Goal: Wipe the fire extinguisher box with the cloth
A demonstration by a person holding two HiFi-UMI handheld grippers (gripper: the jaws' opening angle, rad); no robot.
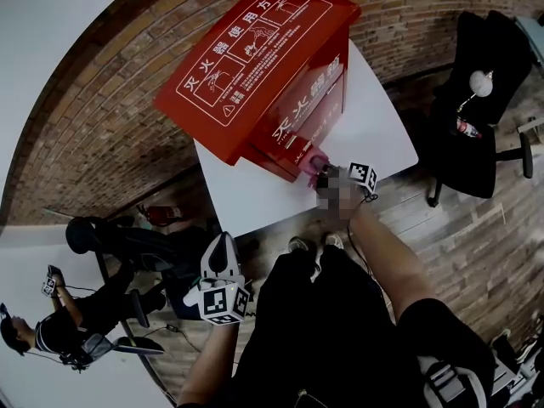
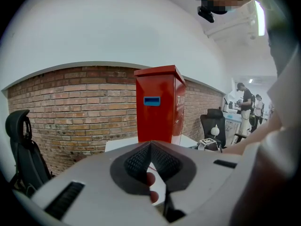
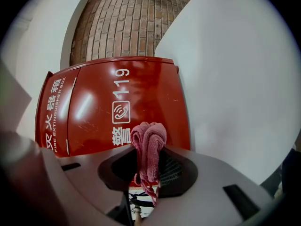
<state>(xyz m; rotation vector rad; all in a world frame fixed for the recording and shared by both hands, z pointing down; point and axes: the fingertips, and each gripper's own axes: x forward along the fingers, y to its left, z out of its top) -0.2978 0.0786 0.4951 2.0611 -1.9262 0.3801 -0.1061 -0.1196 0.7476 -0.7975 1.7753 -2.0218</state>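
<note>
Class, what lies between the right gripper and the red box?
A pink cloth, clamped in the right gripper, fronts the red box; right gripper view.

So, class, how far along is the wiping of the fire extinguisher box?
Done: the right gripper holds the pink cloth. In hand: the cloth is held at the red box, by its 119 panel; contact unclear. Left: the wiping itself. The left gripper is shut, empty.

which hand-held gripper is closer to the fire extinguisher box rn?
Right. The right hand-held gripper, shut on the pink cloth, is at the front of the fire extinguisher box. The left hand-held gripper, shut and empty, hangs back short of the table.
</note>
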